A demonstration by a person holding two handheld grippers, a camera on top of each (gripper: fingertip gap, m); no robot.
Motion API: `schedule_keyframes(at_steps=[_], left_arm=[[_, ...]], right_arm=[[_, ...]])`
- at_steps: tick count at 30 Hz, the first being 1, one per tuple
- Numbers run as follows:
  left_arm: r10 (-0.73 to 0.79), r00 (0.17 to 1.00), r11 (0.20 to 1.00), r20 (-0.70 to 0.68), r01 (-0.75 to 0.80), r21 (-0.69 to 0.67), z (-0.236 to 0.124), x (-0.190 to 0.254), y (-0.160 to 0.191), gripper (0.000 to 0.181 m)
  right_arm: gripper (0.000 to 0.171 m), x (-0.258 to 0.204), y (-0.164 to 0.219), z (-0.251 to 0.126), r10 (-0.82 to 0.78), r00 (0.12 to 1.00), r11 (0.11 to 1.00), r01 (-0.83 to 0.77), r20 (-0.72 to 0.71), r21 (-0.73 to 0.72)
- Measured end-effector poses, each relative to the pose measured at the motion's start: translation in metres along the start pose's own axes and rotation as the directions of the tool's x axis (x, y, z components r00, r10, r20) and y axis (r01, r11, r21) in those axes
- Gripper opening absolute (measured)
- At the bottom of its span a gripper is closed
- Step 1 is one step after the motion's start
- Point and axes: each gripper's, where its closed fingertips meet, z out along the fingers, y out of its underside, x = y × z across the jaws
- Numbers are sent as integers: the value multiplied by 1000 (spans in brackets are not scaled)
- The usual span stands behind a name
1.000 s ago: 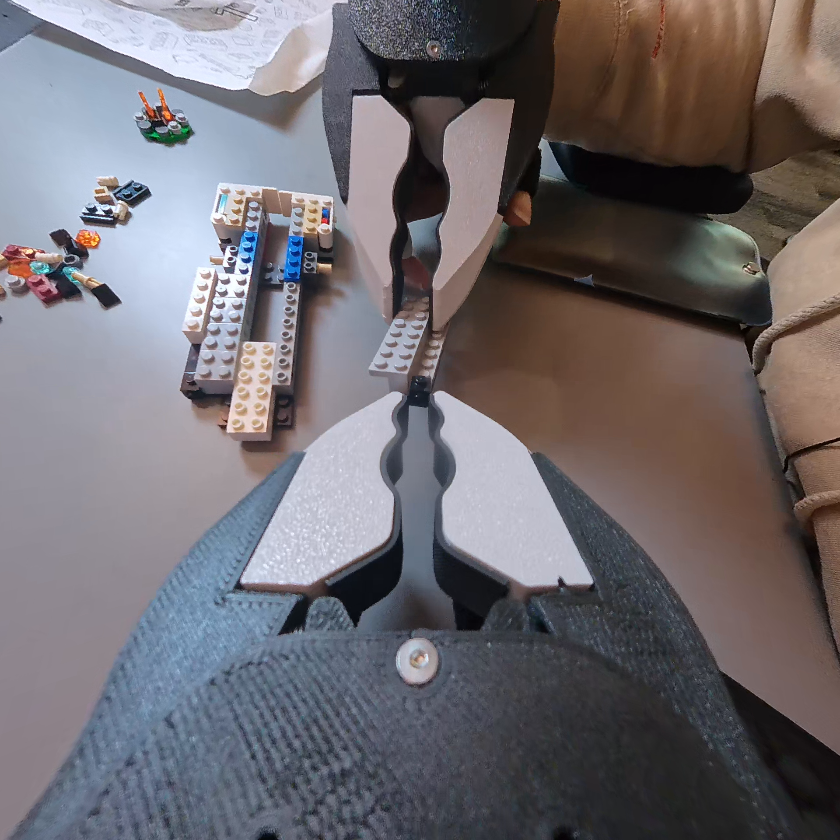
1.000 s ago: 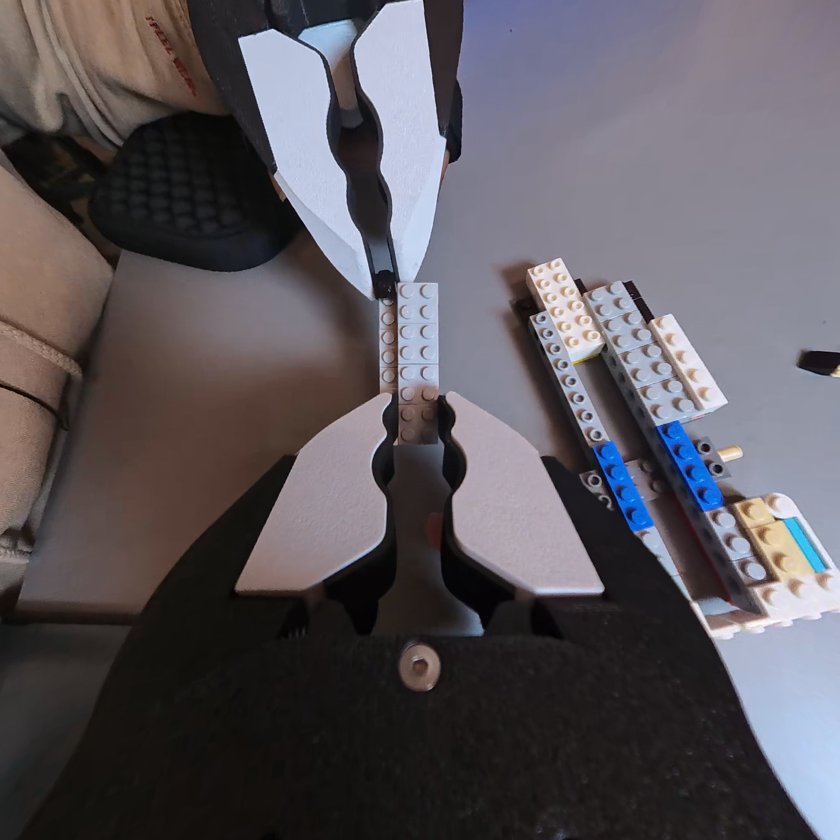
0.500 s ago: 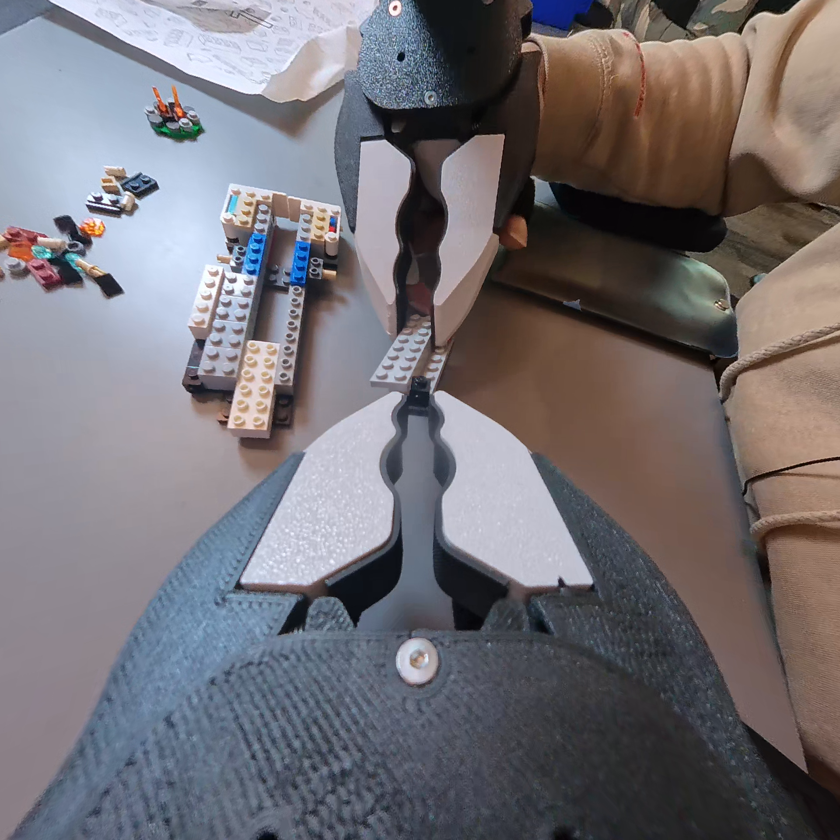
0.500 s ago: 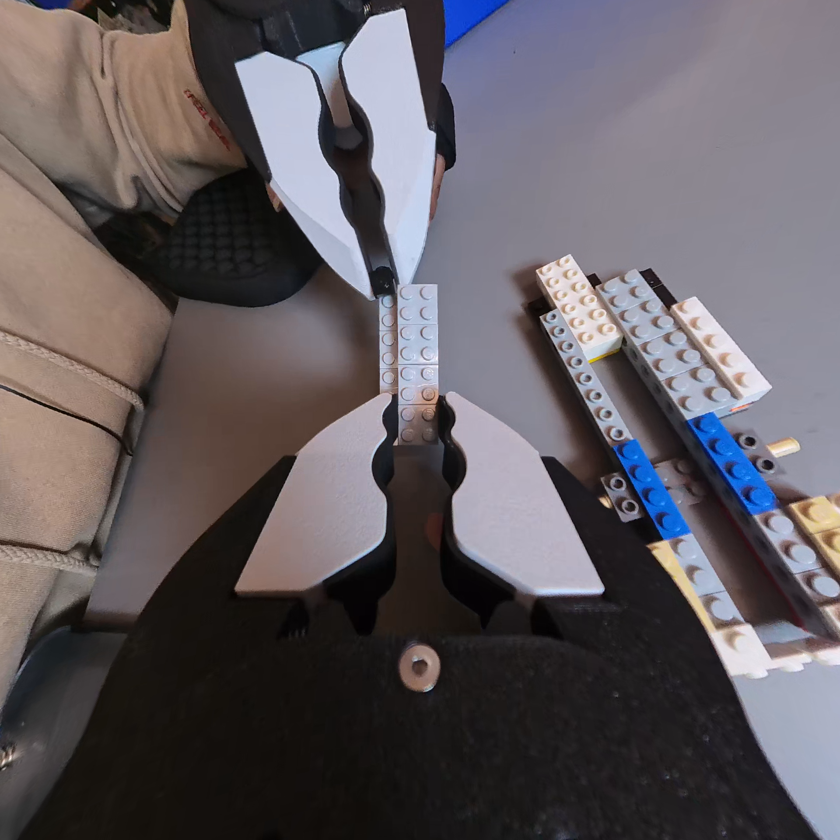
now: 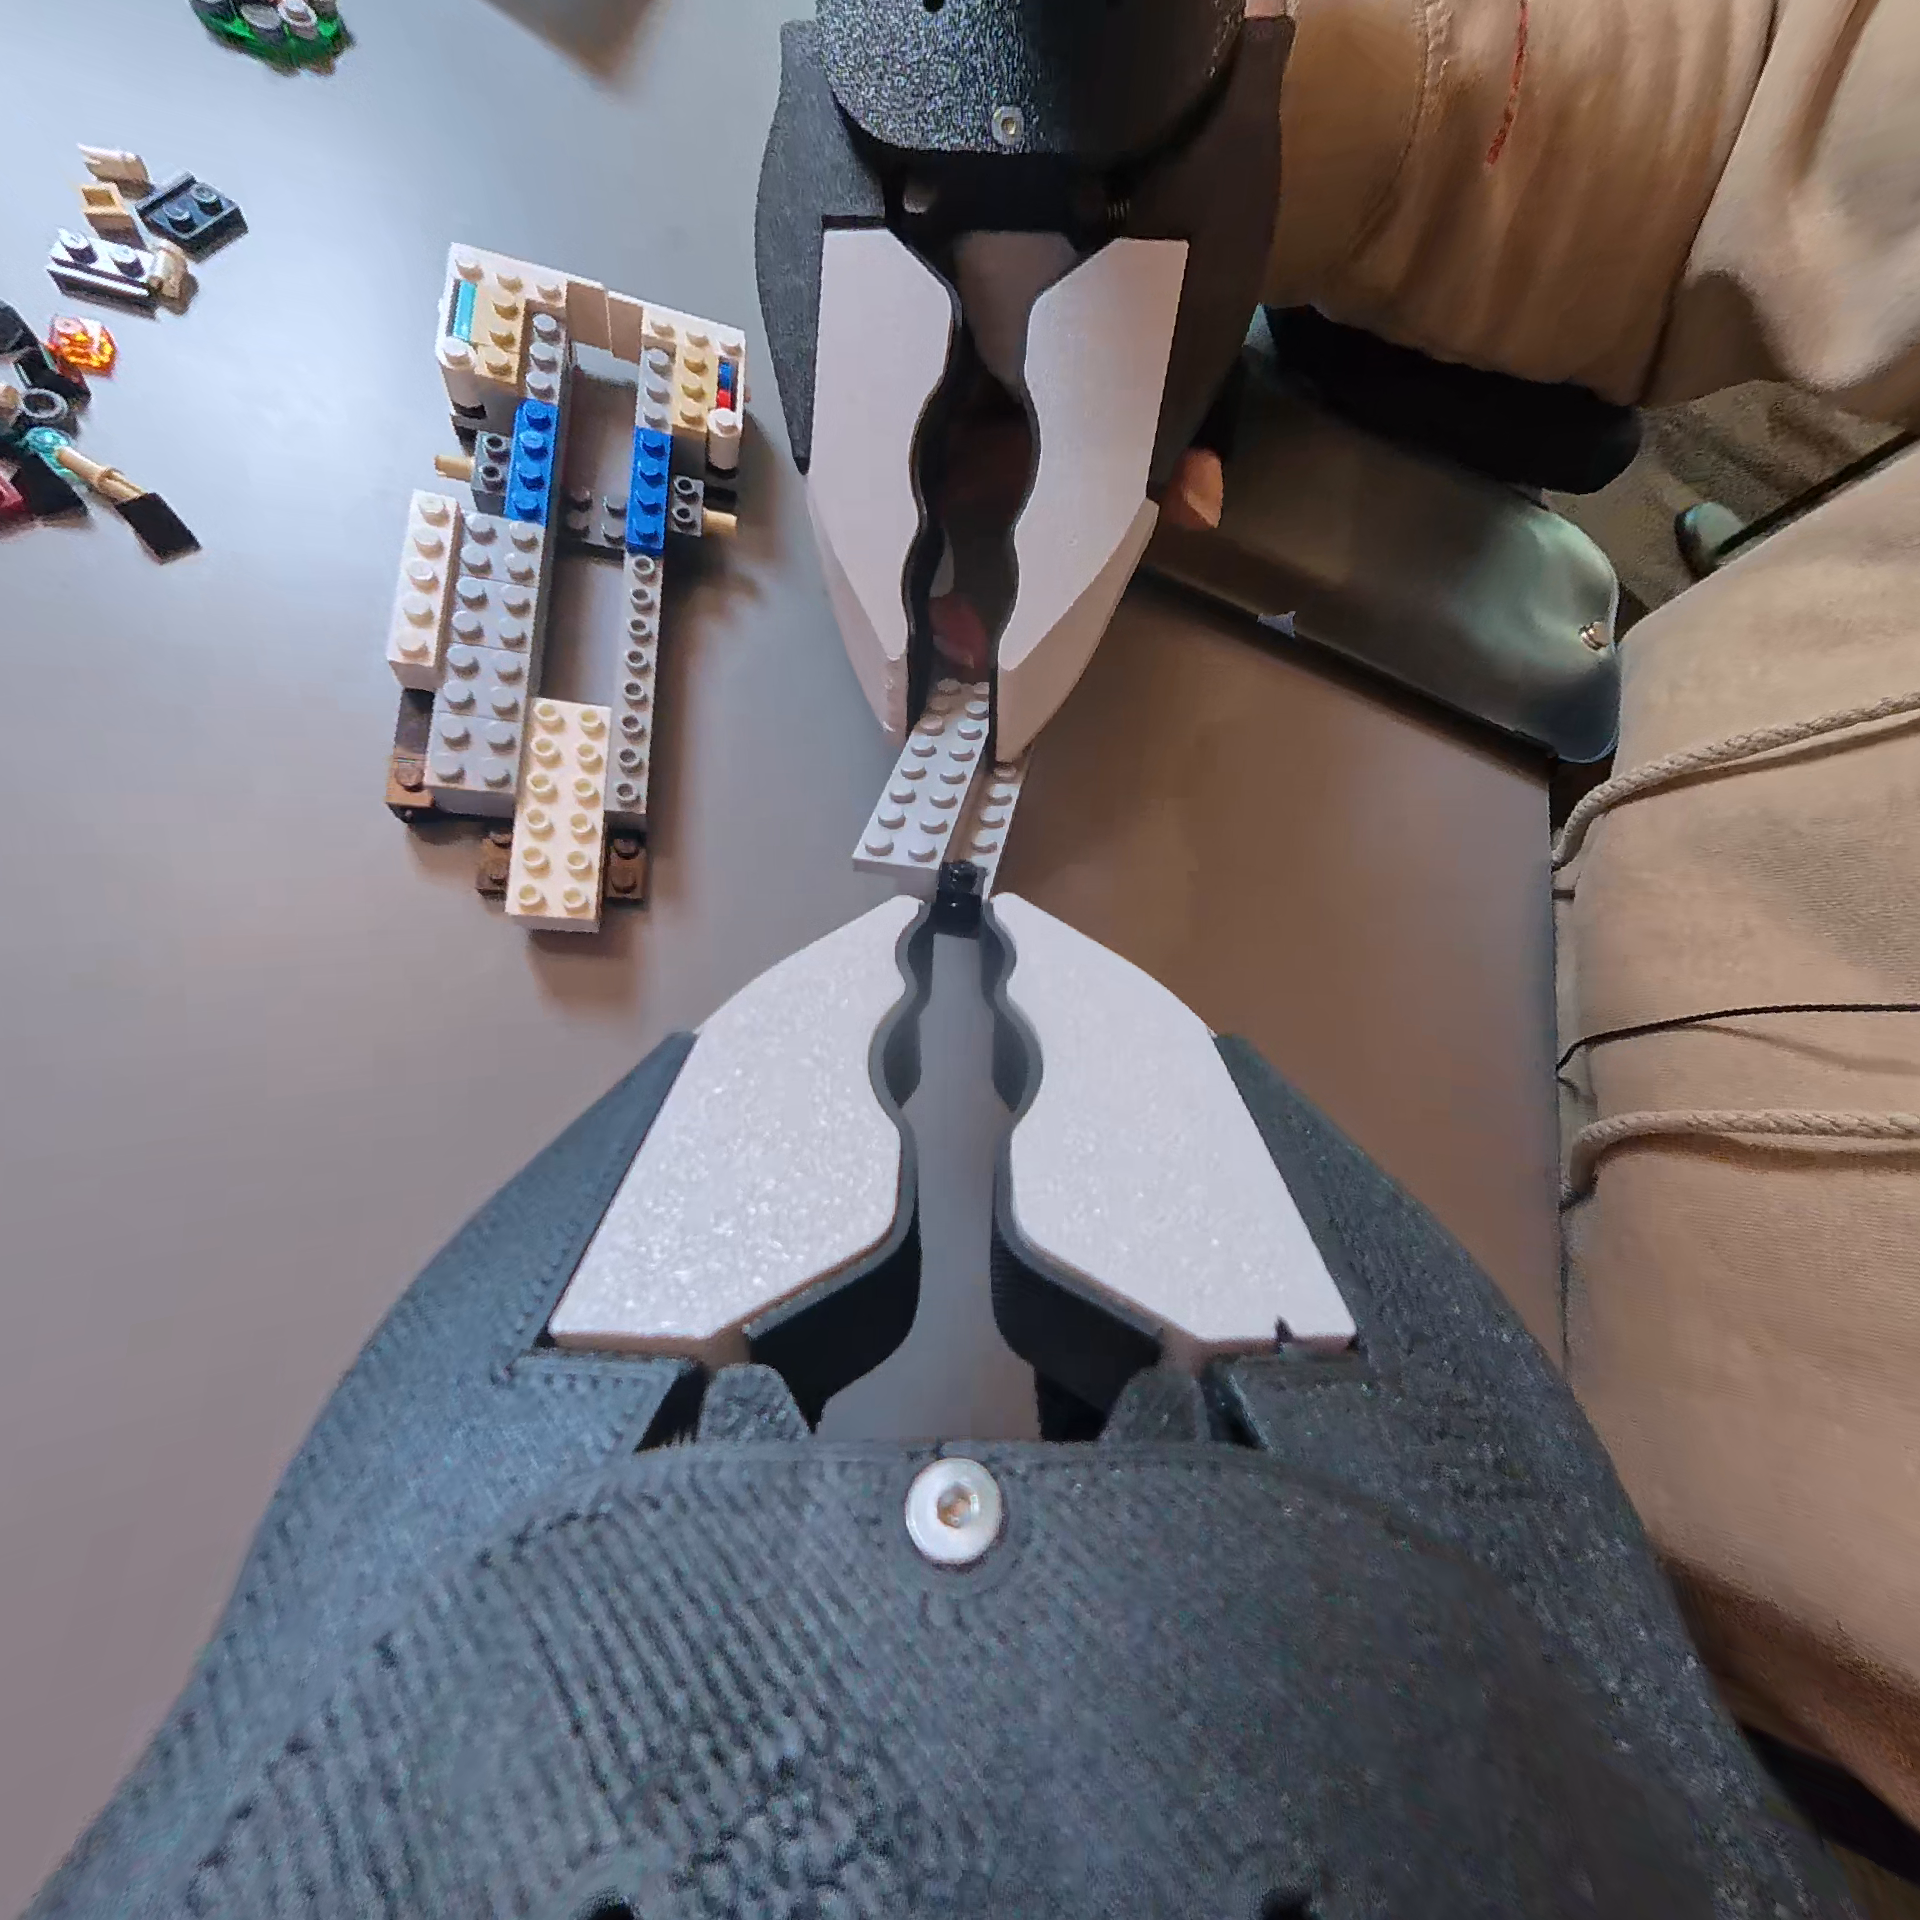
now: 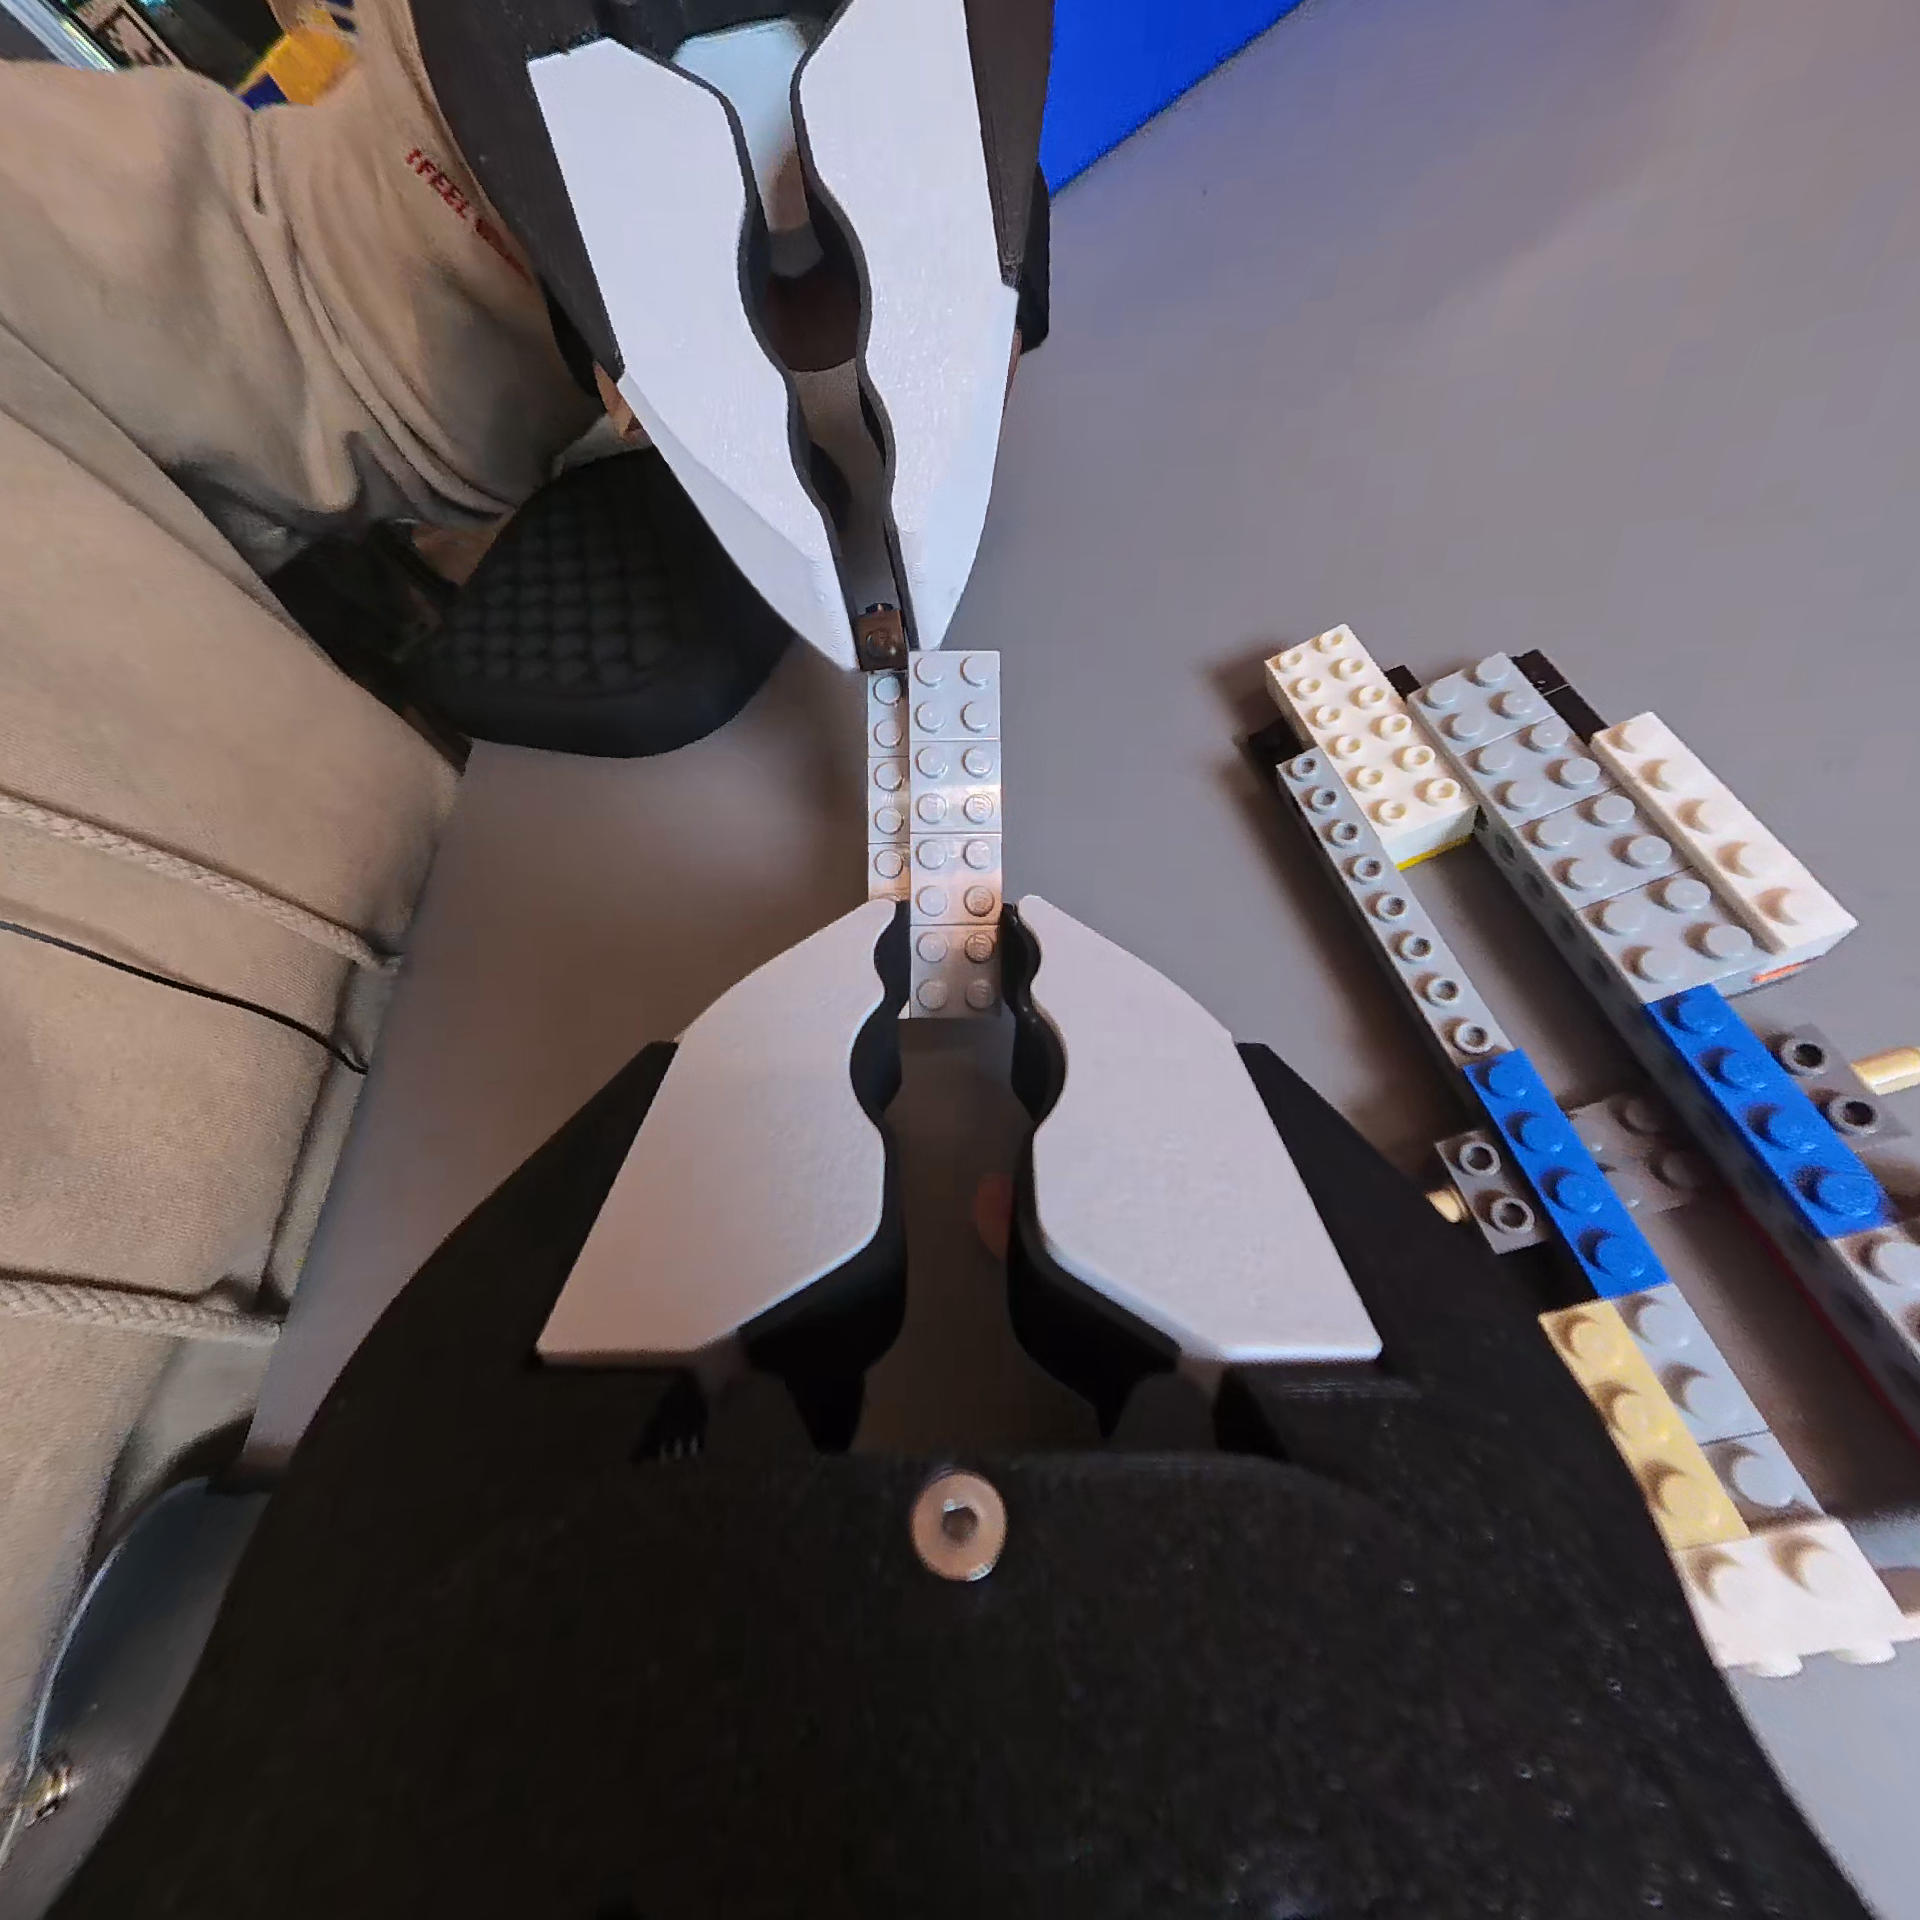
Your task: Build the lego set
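Between both grippers, grey plate strip [image 6: 940, 831] lengthwise, right fingers [image 6: 1122, 1132] clamping it, left fingers [image 5: 769, 1122] pinching black piece [image 5: 958, 896].

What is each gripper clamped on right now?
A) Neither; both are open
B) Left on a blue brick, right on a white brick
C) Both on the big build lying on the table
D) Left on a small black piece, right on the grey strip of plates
D: the left gripper pinches a small black piece at the end of the grey strip of plates, whose other end sits between the fingers of the right gripper.
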Motion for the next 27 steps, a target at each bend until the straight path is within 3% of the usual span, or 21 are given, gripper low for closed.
schedule_keyframes(at_steps=[10,27], left_arm=[[-9,1000,996,16,11,-88,-3,-1,-6,8],[-68,996,992,50,73,-103,-10,-4,-16,13]], right_arm=[[16,1,-7,-6,18,1000,998,-19,14,55],[16,0,-14,-9,57,997,991,-62,50,121]])
